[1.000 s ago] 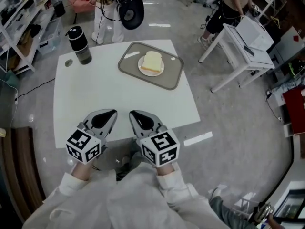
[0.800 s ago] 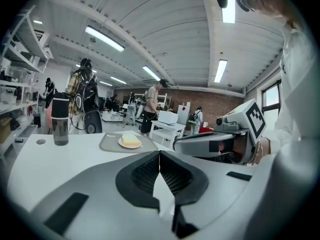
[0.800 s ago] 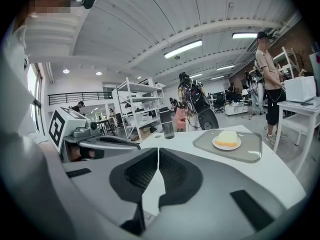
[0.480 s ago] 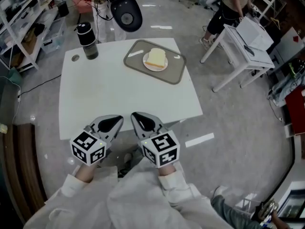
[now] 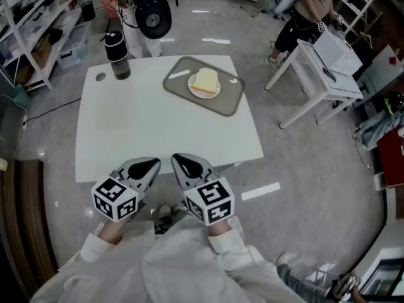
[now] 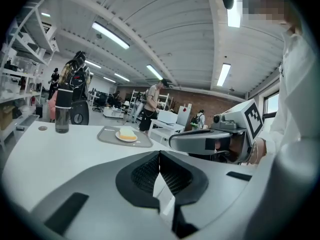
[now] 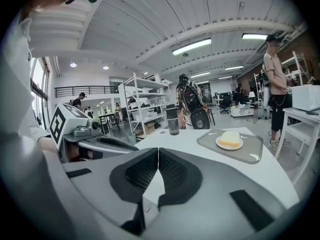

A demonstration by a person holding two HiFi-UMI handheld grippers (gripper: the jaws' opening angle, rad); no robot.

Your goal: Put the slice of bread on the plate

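Left tongs (image 5: 150,164) and right tongs (image 5: 180,161) are pressed shut and empty at the surface's (image 5: 145,125) near edge. The bread slice (image 5: 204,80) sits on the plate (image 5: 195,92), in the tray (image 5: 230,100) far across. It looks done, so best not to nudge anything.

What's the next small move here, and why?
Probably just lower both grippers and stop: the slice of bread already lies on the plate on the tray, and the left gripper and right gripper are shut, empty, by the table's near edge.
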